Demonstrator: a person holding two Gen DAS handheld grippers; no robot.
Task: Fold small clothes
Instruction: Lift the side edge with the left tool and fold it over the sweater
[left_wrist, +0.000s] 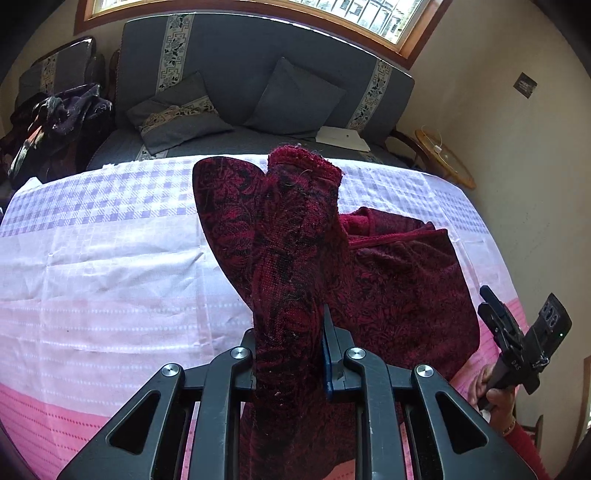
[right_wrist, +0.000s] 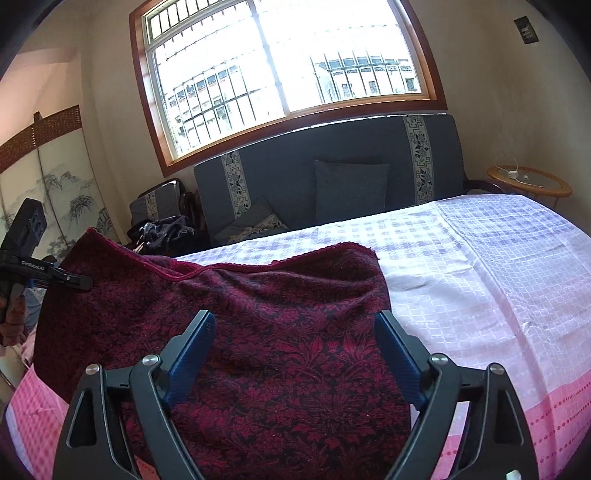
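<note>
From the left wrist we see our left gripper (left_wrist: 291, 354) clamped on a dark red, black-patterned knit garment (left_wrist: 399, 280), its bunched fold rising toward twelve o'clock above the pink-and-lilac checked cloth (left_wrist: 110, 258).

From the right wrist, our right gripper (right_wrist: 295, 354) stands open, blue ribbed pads (right_wrist: 397, 354) straddling the garment at six o'clock without touching it.

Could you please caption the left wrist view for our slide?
Left claw shut on dark red patterned garment, lifting it above the checked bedspread.
</note>
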